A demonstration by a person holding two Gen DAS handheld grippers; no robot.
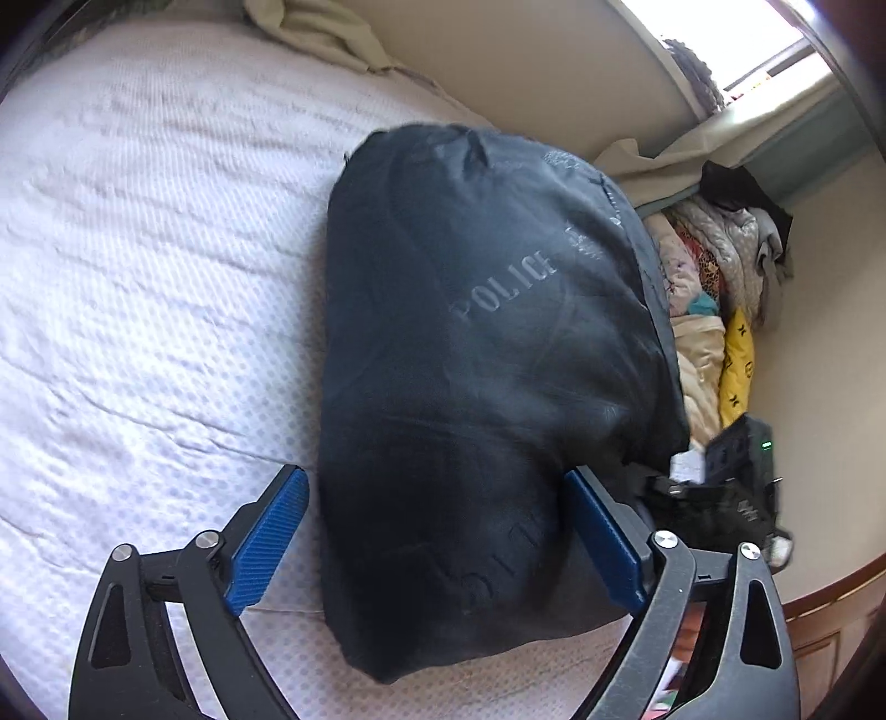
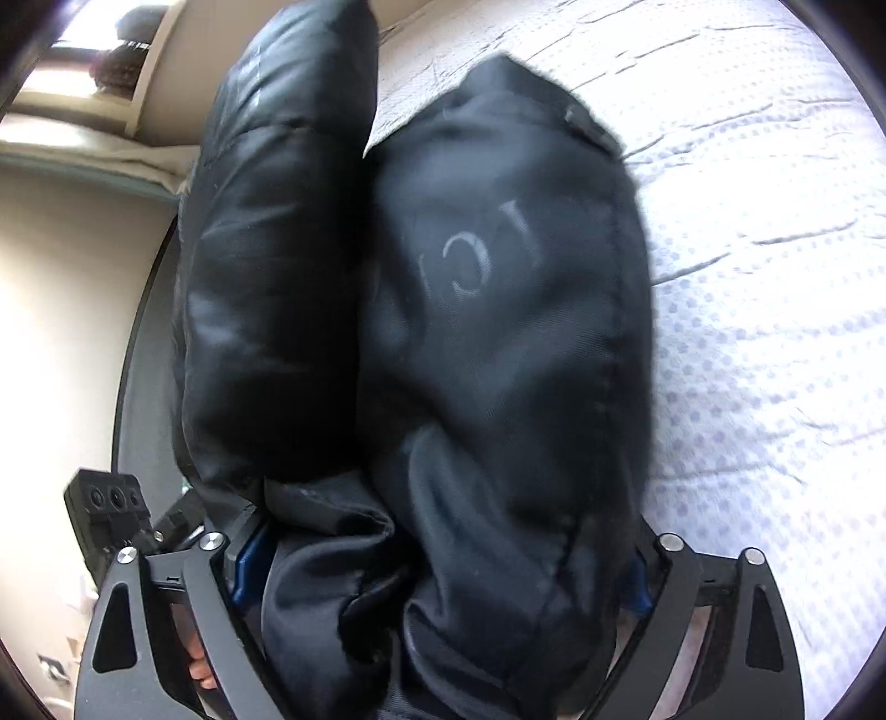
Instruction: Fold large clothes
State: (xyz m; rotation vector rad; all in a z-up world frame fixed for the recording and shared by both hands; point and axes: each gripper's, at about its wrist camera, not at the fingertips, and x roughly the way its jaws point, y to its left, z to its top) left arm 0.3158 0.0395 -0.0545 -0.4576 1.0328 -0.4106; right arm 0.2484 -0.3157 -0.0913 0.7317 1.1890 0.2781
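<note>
A home bedroom: a wide bed under a white dotted quilted cover fills most of the room, set against plain cream walls. Beside it, a heap of mixed clothes and bedding lies piled on the floor below a bright window with a pale sill. A rumpled beige blanket rests at the bed's far end.

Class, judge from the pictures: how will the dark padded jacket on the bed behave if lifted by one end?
The dark padded jacket looks puffy, so probably light for its bulk. It bulges in soft folds, so it would likely sag and unfold. Its sheen suggests slippery fabric.
</note>
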